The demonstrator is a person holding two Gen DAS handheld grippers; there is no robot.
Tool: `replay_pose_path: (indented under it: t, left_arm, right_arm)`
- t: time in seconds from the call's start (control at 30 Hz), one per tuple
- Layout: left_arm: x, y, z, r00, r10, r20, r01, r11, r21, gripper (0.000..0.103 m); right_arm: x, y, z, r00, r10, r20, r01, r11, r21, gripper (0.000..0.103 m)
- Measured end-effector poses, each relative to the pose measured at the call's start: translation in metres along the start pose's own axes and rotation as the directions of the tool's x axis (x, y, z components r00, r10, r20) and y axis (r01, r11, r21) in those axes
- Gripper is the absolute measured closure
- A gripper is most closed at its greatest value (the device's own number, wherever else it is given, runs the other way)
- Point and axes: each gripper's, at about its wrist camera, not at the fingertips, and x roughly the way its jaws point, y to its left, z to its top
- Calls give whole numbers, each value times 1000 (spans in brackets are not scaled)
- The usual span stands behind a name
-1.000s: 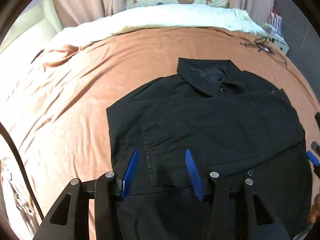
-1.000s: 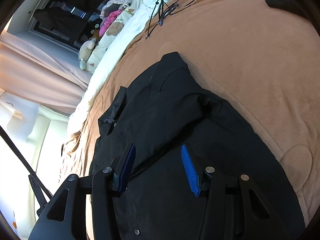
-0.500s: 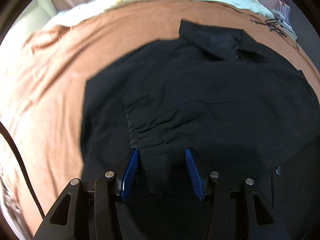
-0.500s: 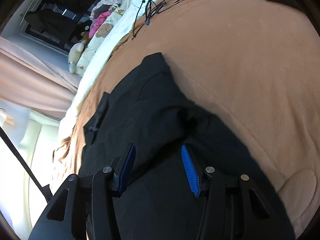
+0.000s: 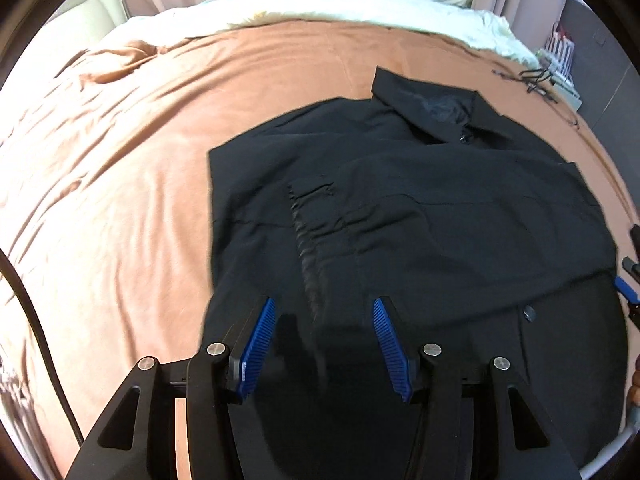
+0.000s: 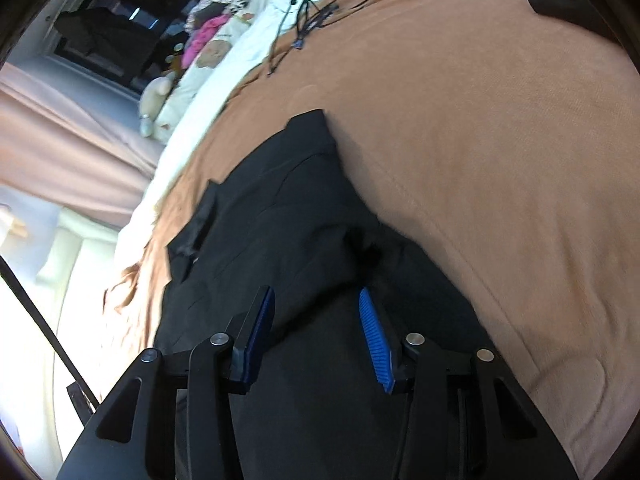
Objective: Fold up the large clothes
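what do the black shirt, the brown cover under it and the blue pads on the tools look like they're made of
Black collared shirt: thin woven cloth, matte, judging by its fine soft creases; the fibre cannot be told. Brown bed cover: soft, slightly fuzzy fabric, perhaps fleece or brushed cotton, with a napped look and broad wrinkles. Blue ribbed pads on the left tool: probably moulded rubber or plastic, given the even ridges.

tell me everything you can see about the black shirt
The black shirt is a collared, buttoned garment of thin, matte woven fabric, lying flat on the brown blanket. Its collar points toward the pillows, and both sleeves look folded in across the body, leaving a roughly rectangular shape with light wrinkles. A small button shows near the lower front. The left gripper and right gripper are open just over its near part, gripping nothing.
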Motion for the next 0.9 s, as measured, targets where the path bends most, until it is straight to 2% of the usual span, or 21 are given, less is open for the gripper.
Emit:
replay_pose_path:
  t: [0.03, 0.17, 0.27, 0.33, 0.5, 0.57, 0.6, 0.7, 0.9]
  left_arm:
    - [-11, 4, -5, 1000, -3, 10, 3, 1000, -6, 48]
    - [-55, 13, -23, 998, -31, 52, 33, 999, -24, 33]
    - [-82, 15, -38, 995, -33, 90, 35, 999, -27, 22]
    - [-104, 17, -51, 992, -22, 124, 28, 998, -49, 21]
    - [-150, 23, -85, 981, -34, 189, 56, 992, -116, 16]
    - [-170, 25, -101, 975, -26, 221, 58, 989, -138, 13]
    - [-178, 25, -108, 970, -27, 242, 64, 987, -146, 13]
    - [-205, 25, -133, 953, -14, 303, 70, 982, -174, 12]
    - [-237, 25, -177, 944, -37, 328, 112, 970, -214, 9]
  right_arm:
    - [-6, 1, -2, 1000, 9, -1, -9, 1000, -3, 40]
    - [-35, 24, -22, 999, 42, -10, -43, 991, -124, 36]
    - [-57, 35, -33, 1000, 19, -3, -19, 980, -200, 31]
    - [-75, 44, -37, 1000, -12, 27, 19, 969, -248, 24]
    - [-119, 62, -56, 997, -30, 65, 51, 934, -352, 18]
    - [-136, 63, -69, 996, -42, 82, 71, 915, -397, 9]
    - [-144, 63, -74, 995, -50, 91, 84, 907, -414, 1]
    - [-164, 58, -91, 990, -65, 123, 115, 882, -457, 0]
    - [-194, 50, -112, 985, -92, 144, 154, 845, -512, 0]
